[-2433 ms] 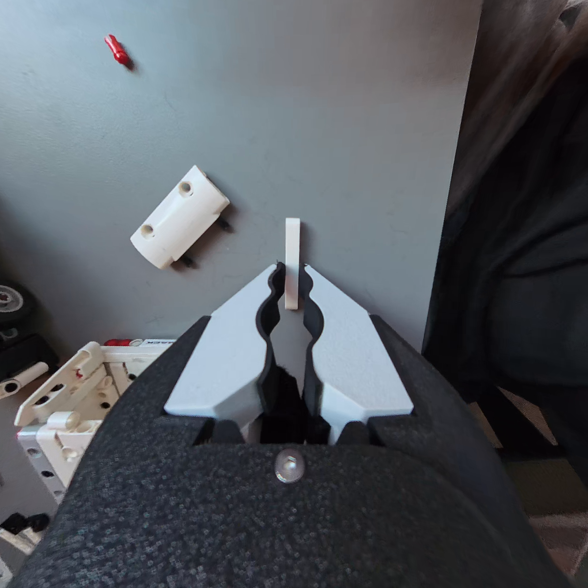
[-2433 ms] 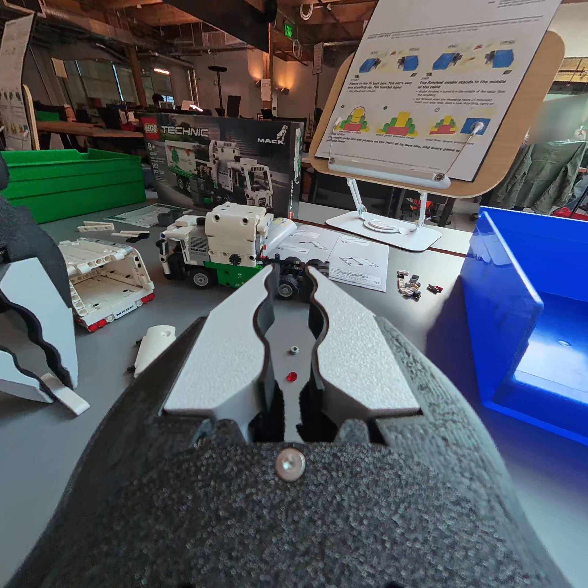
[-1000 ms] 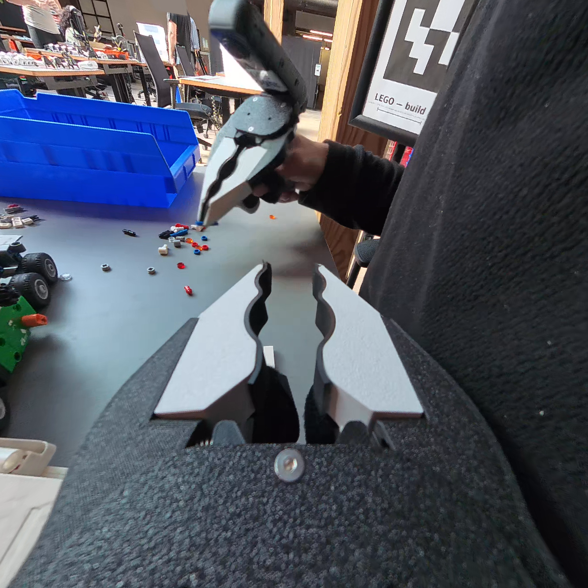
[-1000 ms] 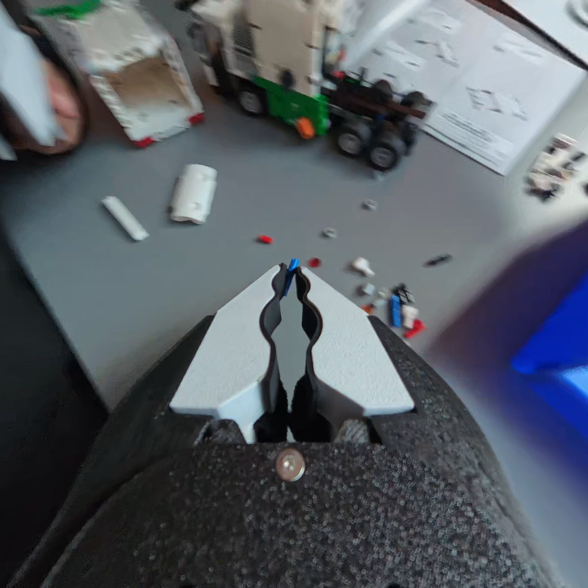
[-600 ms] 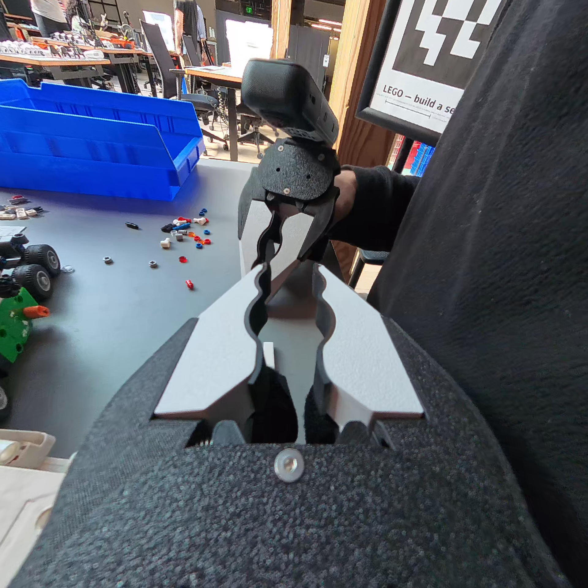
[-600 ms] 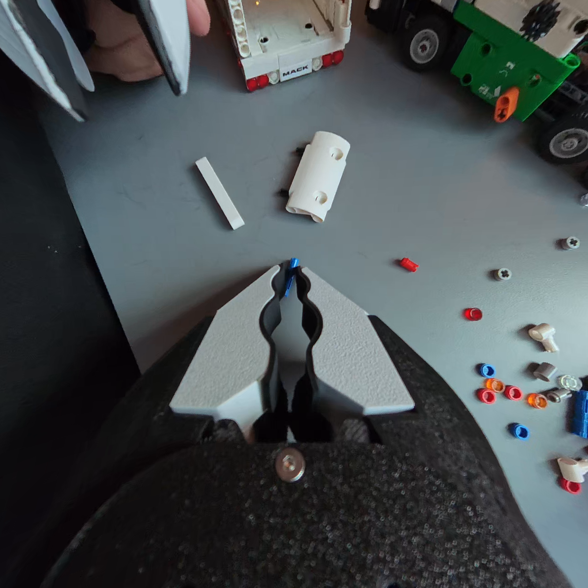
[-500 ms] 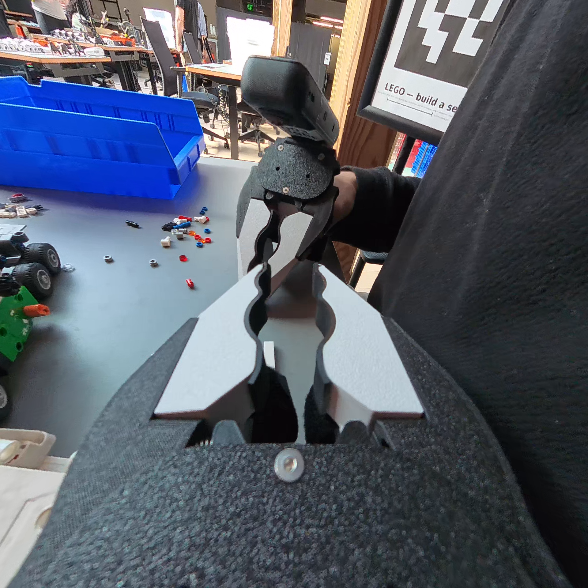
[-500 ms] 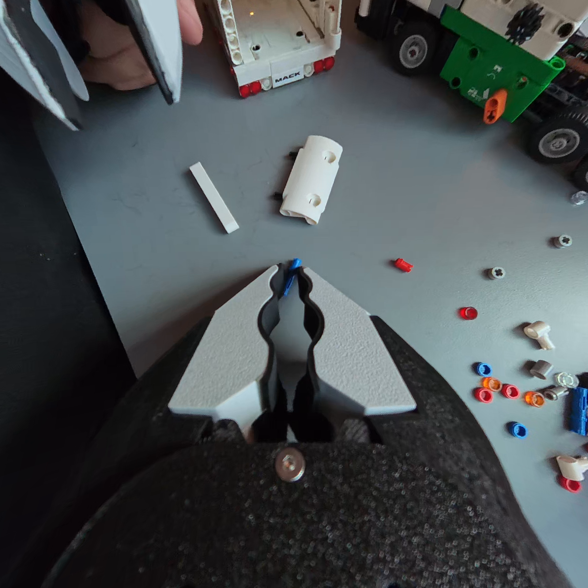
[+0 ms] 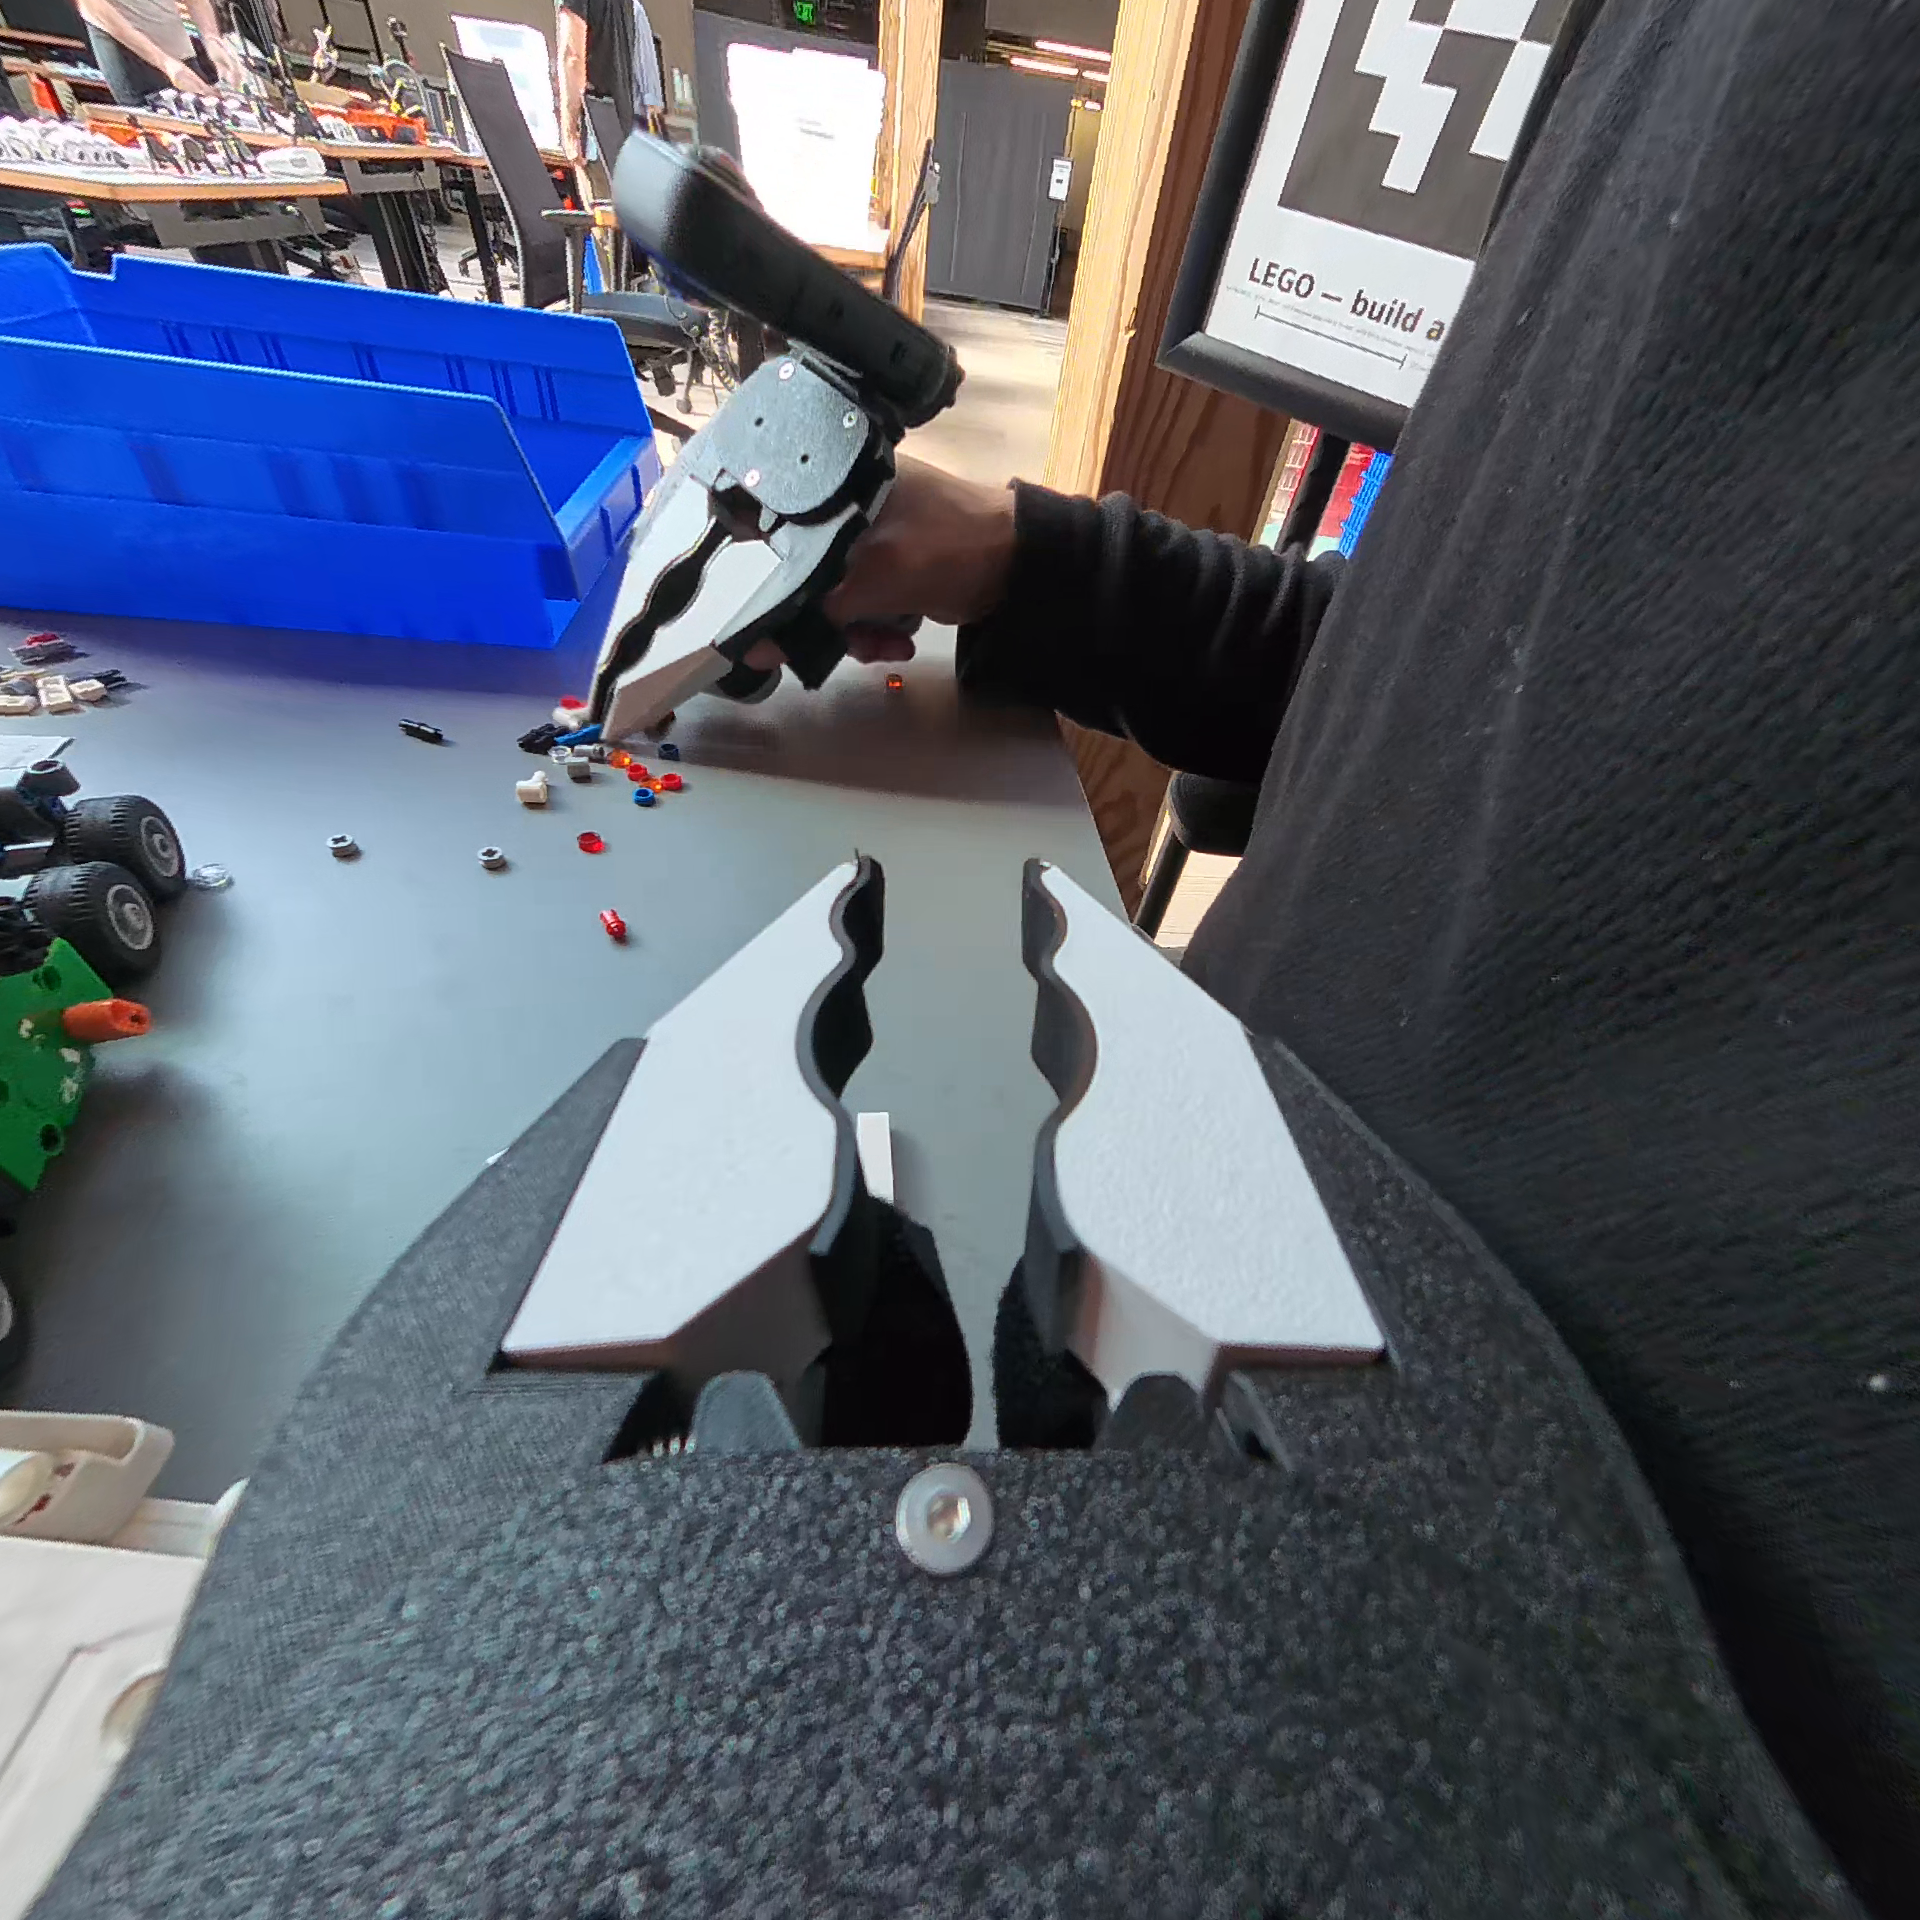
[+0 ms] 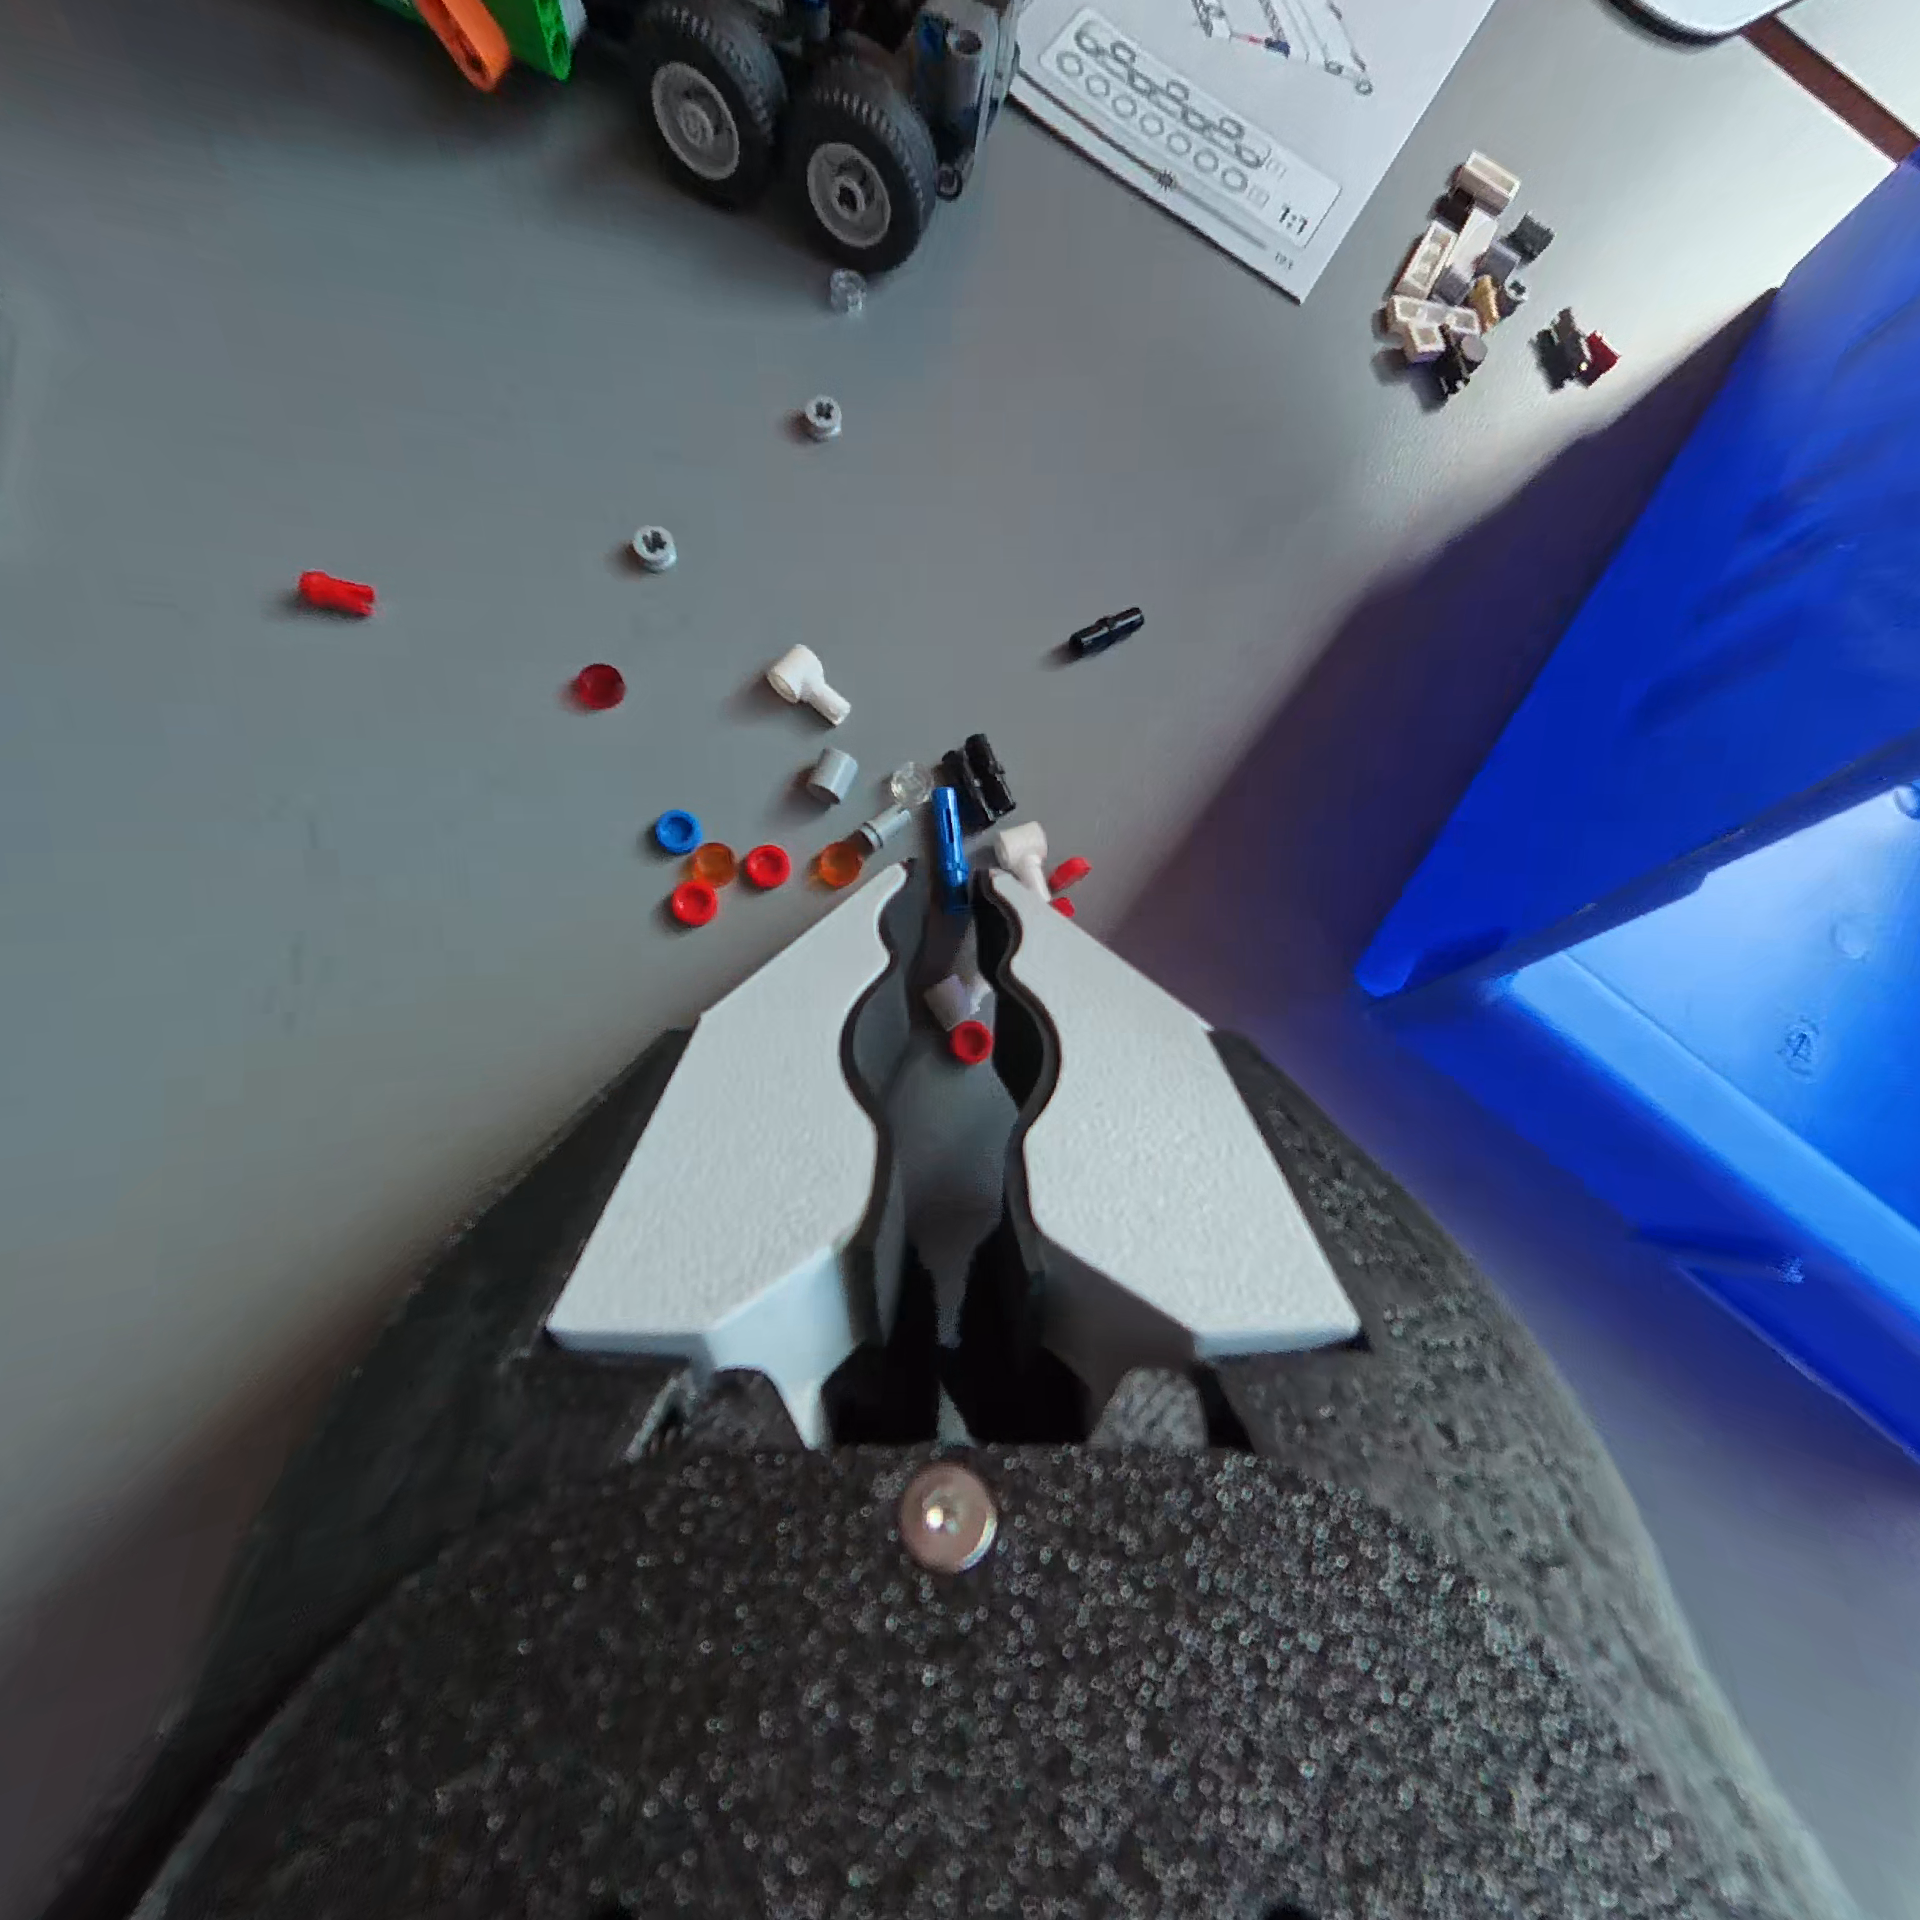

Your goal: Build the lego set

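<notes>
My right gripper (image 10: 945, 878) is shut on a blue pin (image 10: 948, 847) and its tips are low over a scatter of small round and pin parts (image 10: 769, 862) on the grey table. In the left wrist view the right gripper (image 9: 608, 722) points down into that same scatter (image 9: 634, 774). My left gripper (image 9: 951, 873) is open and empty, held above the table near its front edge. A white flat strip (image 9: 875, 1153) lies on the table below its fingers. The truck's rear wheels (image 10: 810, 145) and green side (image 9: 31, 1070) are at the left.
A blue bin (image 10: 1714, 727) stands close on the right of the right gripper, and shows at the back in the left wrist view (image 9: 312, 499). An instruction sheet (image 10: 1195, 135) and a second small pile of parts (image 10: 1465, 270) lie beyond. A white truck body (image 9: 73, 1455) sits bottom left. There is about 25 centimeters between the tips of the two grippers.
My right gripper has swung away from in front of the left gripper, back to the right and down over the scatter of small parts, still holding the blue pin. The left gripper has stayed open.
</notes>
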Tool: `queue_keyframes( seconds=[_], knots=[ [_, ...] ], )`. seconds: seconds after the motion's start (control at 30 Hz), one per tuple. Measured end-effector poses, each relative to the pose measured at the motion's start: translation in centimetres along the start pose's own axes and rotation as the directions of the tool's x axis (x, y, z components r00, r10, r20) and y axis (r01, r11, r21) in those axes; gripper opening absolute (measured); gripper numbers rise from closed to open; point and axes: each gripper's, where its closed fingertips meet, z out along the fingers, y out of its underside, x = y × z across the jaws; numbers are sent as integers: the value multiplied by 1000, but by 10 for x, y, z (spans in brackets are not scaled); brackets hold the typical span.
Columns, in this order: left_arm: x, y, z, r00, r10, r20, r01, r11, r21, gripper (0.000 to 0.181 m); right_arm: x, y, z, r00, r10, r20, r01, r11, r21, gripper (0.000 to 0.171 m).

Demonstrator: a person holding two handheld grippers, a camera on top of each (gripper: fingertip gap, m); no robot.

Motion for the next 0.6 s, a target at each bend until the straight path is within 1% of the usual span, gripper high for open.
queue_keyframes(
  seconds=[0.13,0.2,0.27,0.33,0.37,0.43,0.47,0.5,0.6],
  knots=[
    [2,2,0,1000,14,1,-14,1000,-10,24,-1,-1,2,1000,8,14,-8,1000,20,4],
    [2,1,-1,1000,18,2,-17,1000,-9,24,-4,-2,0,999,21,45,-21,1000,19,3],
    [1,2,0,1000,16,4,-16,1000,-10,24,-10,-15,-10,995,46,86,-52,996,78,3],
    [1,2,0,1000,15,5,-15,1000,-12,24,-31,-35,-29,985,18,172,-48,984,172,3],
    [1,2,0,1000,14,6,-14,1000,-14,24,-48,-43,-37,971,-9,238,-42,978,206,3],
    [0,3,0,1000,16,11,-16,1000,-17,24,-92,-49,-46,910,-46,413,-52,974,221,3],
    [-1,3,1,1000,17,12,-17,1000,-19,24,-114,-46,-45,873,-54,484,-48,979,197,3],
    [-1,3,1,1000,17,14,-16,1000,-22,24,-131,-41,-41,851,-71,521,-21,985,169,3],
    [-1,4,2,1000,16,13,-16,1000,-26,24,-155,-28,-25,853,-129,506,64,988,143,3]
  ],
)
